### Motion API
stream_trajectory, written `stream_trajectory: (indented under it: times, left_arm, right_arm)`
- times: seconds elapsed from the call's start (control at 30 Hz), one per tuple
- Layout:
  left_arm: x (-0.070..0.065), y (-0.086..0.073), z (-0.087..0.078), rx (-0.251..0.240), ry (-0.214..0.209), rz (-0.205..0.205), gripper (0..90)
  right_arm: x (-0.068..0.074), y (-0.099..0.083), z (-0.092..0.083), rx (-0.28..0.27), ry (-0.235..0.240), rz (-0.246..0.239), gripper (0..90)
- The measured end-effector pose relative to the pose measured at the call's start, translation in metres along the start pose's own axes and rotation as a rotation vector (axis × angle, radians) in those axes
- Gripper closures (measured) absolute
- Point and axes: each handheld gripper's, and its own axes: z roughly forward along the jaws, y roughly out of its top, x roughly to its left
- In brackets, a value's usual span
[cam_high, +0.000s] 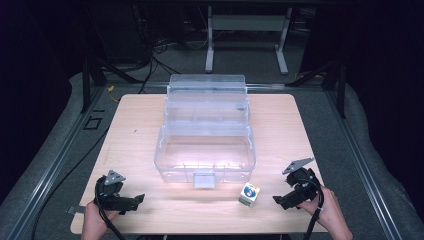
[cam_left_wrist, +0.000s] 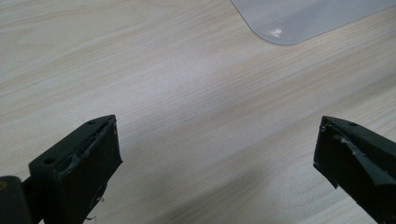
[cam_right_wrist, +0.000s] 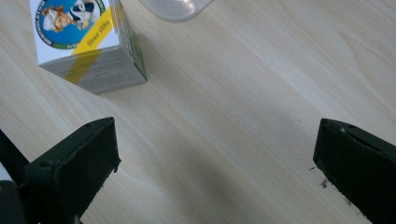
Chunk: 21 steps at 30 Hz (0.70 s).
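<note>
A small white cardboard carton (cam_high: 249, 194) with a blue-and-yellow printed label is standing upright on the pale wooden table (cam_high: 150, 130), just in front of the clear plastic lidded storage box (cam_high: 205, 150), near its right front corner. The right gripper (cam_high: 276, 200) is being held low beside the carton with its jaws spread wide and empty, seemingly lined up for a grasp. The left gripper (cam_high: 141, 198) is likewise being held agape over bare wood, well apart from the carton, probably in reserve.

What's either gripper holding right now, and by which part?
Nothing. The left gripper and right gripper are both open over bare table; the small box stands untouched beside the right one.
</note>
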Motion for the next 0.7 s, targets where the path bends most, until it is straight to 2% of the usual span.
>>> stream_trajectory:
  times: [0.33, 0.7]
  left_arm:
    - [-0.001, 0.000, 0.002, 0.006, -0.005, 0.009, 0.1]
    - [-0.004, 0.002, 0.001, 0.011, -0.011, 0.025, 0.1]
  right_arm:
    - [0.018, 0.028, -0.002, 0.026, 0.024, -0.063, 0.0]
    - [0.039, 0.049, -0.001, 0.055, 0.050, -0.125, 0.0]
